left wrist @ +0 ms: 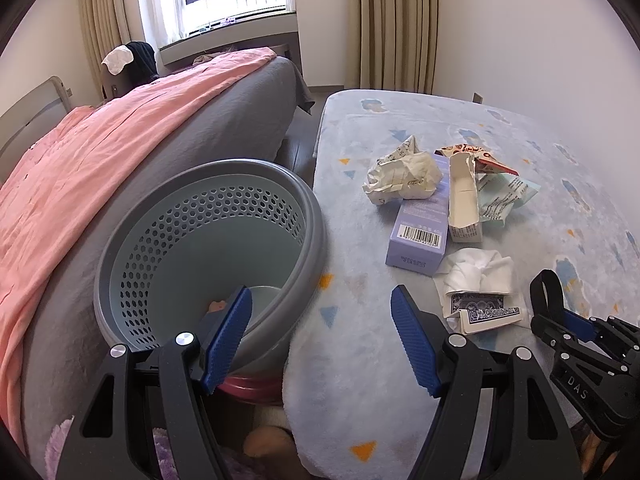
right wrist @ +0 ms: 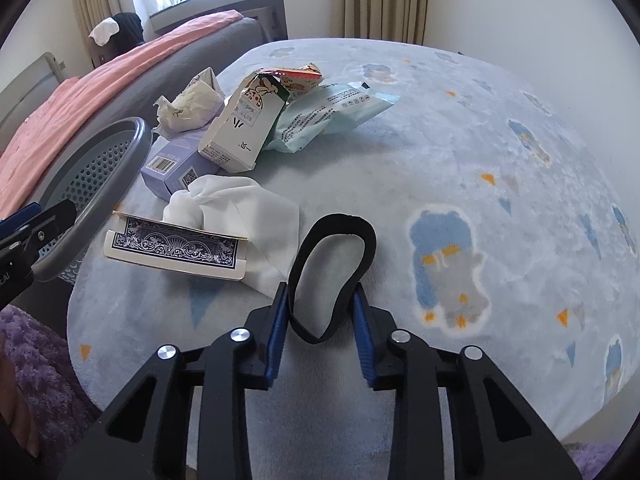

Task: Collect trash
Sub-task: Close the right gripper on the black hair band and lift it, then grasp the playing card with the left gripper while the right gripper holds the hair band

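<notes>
A grey basket [left wrist: 208, 248] at nine o'clock holds one small scrap. The right gripper [right wrist: 320, 320] pinches a black band [right wrist: 332, 272]; the left gripper [left wrist: 320, 336] gapes empty. Seven pieces of trash [left wrist: 440, 208] lie at twelve o'clock.

Black fingers [right wrist: 276, 344], ribbed blue pads [left wrist: 226, 342]

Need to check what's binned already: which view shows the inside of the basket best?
Left wrist view: it looks down into the basket, to its floor, partly hidden by the left gripper. Right wrist view catches only its rim and perforated wall.
</notes>
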